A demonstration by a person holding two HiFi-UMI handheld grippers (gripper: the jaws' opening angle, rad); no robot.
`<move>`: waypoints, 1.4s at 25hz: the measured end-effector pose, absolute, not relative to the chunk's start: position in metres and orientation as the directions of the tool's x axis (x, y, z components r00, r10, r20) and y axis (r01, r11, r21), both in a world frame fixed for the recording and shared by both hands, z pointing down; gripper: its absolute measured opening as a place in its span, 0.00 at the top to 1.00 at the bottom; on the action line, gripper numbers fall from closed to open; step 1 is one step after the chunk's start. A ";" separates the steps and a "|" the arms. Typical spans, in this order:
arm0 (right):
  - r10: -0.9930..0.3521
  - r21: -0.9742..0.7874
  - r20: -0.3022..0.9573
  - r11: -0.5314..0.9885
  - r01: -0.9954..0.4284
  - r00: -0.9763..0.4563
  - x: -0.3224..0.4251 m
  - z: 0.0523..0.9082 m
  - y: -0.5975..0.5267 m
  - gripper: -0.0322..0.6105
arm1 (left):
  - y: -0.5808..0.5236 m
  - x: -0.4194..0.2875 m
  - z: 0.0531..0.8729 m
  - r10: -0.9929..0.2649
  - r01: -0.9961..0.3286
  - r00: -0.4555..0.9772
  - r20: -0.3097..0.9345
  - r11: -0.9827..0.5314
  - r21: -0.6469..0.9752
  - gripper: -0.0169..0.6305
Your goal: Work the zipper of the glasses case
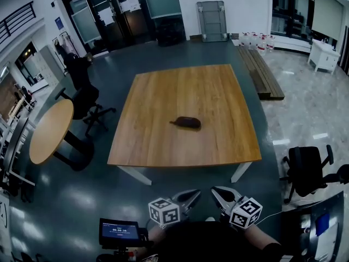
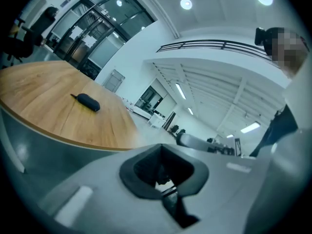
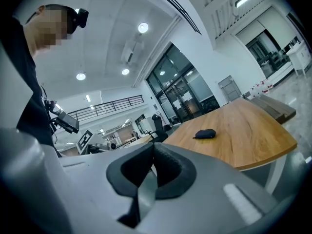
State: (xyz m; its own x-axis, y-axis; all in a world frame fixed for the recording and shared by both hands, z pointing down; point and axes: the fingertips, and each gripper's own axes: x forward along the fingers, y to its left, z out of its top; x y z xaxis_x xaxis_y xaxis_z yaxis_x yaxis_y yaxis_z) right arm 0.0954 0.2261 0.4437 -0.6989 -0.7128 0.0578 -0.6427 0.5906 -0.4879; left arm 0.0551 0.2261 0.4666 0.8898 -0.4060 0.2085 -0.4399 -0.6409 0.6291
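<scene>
A dark oval glasses case (image 1: 187, 123) lies alone near the middle of a square wooden table (image 1: 163, 141), its pull tab pointing left. It also shows small in the left gripper view as the case (image 2: 87, 102) and in the right gripper view as the case (image 3: 204, 133). My left gripper (image 1: 191, 196) and right gripper (image 1: 220, 194) are held close to the person's body, well short of the table's near edge. Both are shut with nothing between the jaws. In their own views the left gripper (image 2: 163, 179) and right gripper (image 3: 152, 172) show closed black pads.
A round wooden table (image 1: 50, 131) and a black office chair (image 1: 84, 100) stand to the left. Another black chair (image 1: 308, 171) is at the right. A wooden bench (image 1: 262, 72) lies beyond the table at the right. A small screen (image 1: 119, 231) sits at the lower left.
</scene>
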 end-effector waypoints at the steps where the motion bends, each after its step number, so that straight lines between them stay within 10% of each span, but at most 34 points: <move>1: -0.713 -0.486 0.058 0.591 -0.643 -0.699 0.096 0.444 0.226 0.94 | 0.226 0.057 0.467 -0.401 -0.434 0.892 0.208 -0.638 0.635 0.98; 35: -0.695 -0.461 0.064 0.616 -0.639 -0.717 0.085 0.441 0.235 0.94 | 0.237 0.055 0.470 -0.374 -0.417 0.901 0.217 -0.619 0.666 0.98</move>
State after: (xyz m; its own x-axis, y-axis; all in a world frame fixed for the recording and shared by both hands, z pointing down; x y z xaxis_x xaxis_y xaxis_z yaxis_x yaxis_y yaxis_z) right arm 0.0849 0.2348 0.4406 -0.7166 -0.6946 0.0639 -0.6385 0.6163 -0.4609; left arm 0.0548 0.2371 0.4698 0.9015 -0.3742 0.2175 -0.4173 -0.6185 0.6658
